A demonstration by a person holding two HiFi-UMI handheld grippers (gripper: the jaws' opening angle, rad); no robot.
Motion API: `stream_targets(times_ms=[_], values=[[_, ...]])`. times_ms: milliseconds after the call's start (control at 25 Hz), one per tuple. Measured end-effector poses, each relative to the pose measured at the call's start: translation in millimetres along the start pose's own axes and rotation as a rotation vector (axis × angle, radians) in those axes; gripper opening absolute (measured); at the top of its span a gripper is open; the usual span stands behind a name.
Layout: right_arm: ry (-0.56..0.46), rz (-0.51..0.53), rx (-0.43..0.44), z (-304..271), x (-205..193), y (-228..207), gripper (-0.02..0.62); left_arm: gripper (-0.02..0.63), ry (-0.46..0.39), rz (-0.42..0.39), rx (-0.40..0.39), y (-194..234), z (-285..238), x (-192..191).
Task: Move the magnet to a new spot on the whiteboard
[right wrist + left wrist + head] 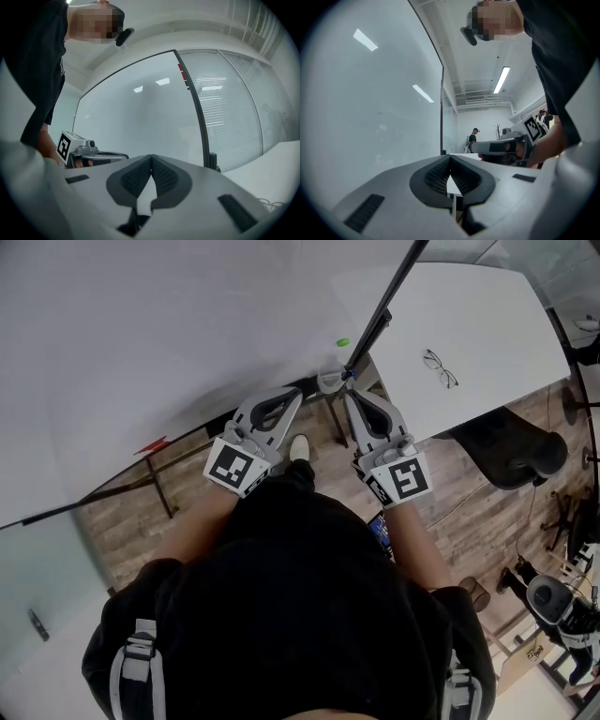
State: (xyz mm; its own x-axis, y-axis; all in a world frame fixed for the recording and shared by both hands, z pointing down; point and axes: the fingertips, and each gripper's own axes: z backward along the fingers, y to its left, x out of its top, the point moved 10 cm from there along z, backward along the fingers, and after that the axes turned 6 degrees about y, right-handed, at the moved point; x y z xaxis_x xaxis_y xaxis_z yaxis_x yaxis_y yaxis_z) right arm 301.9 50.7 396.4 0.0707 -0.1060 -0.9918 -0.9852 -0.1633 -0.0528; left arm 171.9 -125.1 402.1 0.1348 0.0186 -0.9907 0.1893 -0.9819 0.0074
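We are holding the left claw [294,393] and right claw [350,396] both pressed together, pinching nothing. The green magnet [342,342] is sitting on the whiteboard [187,334], just beyond the right claw's tips.

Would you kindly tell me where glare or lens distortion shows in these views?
Head view: the whiteboard looks washed out, its lower edge bowed. Left gripper view: bright streaks of glare on the whiteboard, corners vignetted black. Right gripper view: similar glare patches, the board's edge curving.
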Motion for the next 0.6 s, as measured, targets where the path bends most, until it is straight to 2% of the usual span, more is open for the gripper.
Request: stream_targets(times_ms=[600], values=[[0.003, -0.008, 0.003, -20, -1, -14, -0.001, 0.002, -0.008, -0.012, 0.005, 16, -16, 6]])
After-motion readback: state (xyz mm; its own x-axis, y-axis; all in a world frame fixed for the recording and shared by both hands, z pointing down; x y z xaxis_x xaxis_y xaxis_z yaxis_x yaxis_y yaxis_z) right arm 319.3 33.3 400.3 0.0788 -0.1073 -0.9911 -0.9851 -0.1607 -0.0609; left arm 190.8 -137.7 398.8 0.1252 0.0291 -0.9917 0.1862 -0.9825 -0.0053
